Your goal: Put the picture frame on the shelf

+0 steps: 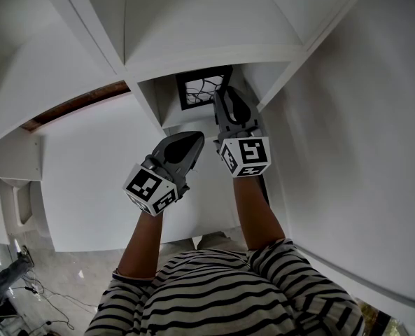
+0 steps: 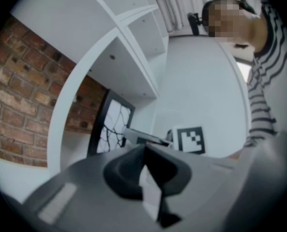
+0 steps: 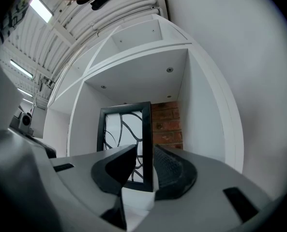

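The picture frame (image 1: 201, 87) is black with a white sheet crossed by curved black lines. It stands upright in a low cubby of the white shelf (image 1: 214, 51). My right gripper (image 1: 226, 98) reaches into that cubby. In the right gripper view its narrowly parted jaws hold the picture frame's (image 3: 146, 129) right rail between the pads, with the frame's bottom low between them. My left gripper (image 1: 191, 143) hangs outside the cubby, below and left of the frame, shut with nothing in it. The left gripper view shows the frame (image 2: 109, 125) beside the brick back wall.
A red brick wall (image 3: 166, 124) shows behind the open-backed cubby. White dividers (image 1: 148, 107) and a white side panel (image 1: 347, 131) close in the cubby on both sides. Higher compartments (image 3: 133, 45) rise above. Cables lie on the floor (image 1: 11, 285) at lower left.
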`<action>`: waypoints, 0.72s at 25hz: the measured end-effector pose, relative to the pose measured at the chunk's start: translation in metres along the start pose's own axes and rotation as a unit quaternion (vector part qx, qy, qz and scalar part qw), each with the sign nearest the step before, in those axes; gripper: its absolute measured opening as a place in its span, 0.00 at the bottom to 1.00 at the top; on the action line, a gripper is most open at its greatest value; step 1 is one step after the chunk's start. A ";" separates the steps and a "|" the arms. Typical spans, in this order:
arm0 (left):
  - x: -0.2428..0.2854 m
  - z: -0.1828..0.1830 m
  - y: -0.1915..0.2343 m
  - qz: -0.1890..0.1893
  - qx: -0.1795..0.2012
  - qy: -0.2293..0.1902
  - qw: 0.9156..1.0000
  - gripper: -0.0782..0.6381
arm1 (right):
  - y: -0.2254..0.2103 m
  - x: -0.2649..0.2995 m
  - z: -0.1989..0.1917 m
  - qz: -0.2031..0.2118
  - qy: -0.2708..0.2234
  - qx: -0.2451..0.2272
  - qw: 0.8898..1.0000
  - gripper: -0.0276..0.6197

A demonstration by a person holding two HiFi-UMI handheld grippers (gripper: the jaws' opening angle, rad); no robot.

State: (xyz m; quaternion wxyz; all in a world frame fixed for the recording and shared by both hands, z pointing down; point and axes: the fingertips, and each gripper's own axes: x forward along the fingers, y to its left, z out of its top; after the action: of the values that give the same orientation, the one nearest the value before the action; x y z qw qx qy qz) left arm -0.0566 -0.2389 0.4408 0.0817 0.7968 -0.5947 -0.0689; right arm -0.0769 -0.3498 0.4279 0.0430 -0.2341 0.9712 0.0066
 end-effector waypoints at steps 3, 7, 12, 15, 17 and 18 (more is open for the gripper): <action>0.000 0.001 -0.001 -0.001 -0.001 -0.001 1.000 0.12 | -0.002 -0.005 0.000 -0.003 0.001 -0.001 1.000 0.17; 0.000 0.005 -0.002 0.000 0.000 -0.006 1.000 0.12 | -0.004 -0.013 0.002 -0.001 0.002 0.006 1.000 0.17; 0.001 0.012 -0.007 -0.003 0.004 -0.011 1.000 0.12 | -0.003 -0.025 0.011 0.010 -0.002 0.012 1.000 0.17; 0.001 0.015 -0.009 -0.003 0.008 -0.014 1.000 0.12 | 0.000 -0.031 0.015 0.022 0.000 0.017 1.000 0.17; 0.002 0.017 -0.010 -0.002 0.009 -0.016 1.000 0.12 | 0.004 -0.036 0.016 0.032 0.001 0.020 0.999 0.17; 0.002 0.017 -0.011 -0.002 0.010 -0.017 1.000 0.12 | 0.006 -0.037 0.017 0.037 0.001 0.022 0.999 0.17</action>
State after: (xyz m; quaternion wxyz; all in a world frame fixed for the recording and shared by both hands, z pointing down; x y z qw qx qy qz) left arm -0.0494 -0.2381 0.4217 0.0637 0.7974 -0.5951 -0.0767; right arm -0.0452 -0.3269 0.4146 0.0466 -0.1966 0.9793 -0.0129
